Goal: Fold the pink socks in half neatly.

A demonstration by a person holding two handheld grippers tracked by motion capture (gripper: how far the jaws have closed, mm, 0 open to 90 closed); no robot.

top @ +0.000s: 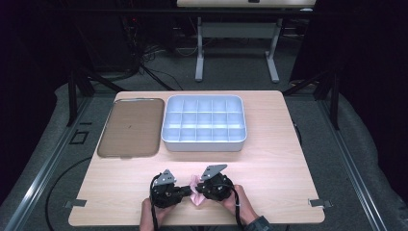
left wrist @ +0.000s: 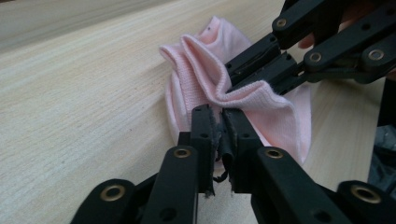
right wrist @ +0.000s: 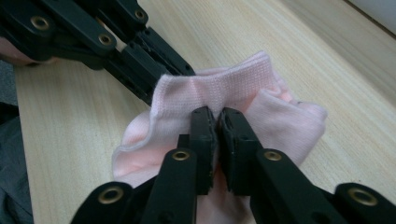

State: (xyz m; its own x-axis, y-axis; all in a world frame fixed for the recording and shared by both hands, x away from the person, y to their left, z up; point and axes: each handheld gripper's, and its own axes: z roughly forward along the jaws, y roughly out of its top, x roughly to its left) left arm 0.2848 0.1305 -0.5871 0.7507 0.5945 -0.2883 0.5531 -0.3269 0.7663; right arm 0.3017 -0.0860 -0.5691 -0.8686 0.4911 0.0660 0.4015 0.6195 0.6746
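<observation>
A small pink sock (top: 195, 183) lies bunched on the wooden table (top: 269, 163) near its front edge, between my two grippers. My left gripper (top: 186, 189) comes in from the left and my right gripper (top: 198, 190) from the right, their tips nearly meeting. In the left gripper view the left gripper (left wrist: 219, 113) is shut on the ribbed cuff of the sock (left wrist: 201, 74), and the right gripper (left wrist: 229, 74) bites the same fold from the far side. In the right gripper view the right gripper (right wrist: 218, 113) pinches the cuff of the sock (right wrist: 285, 109), with the left gripper (right wrist: 187, 71) opposite.
A white tray (top: 204, 142) divided into several compartments sits at the middle back of the table. A flat brown tray (top: 131, 127) lies to its left. Another table (top: 235, 29) stands on the floor beyond.
</observation>
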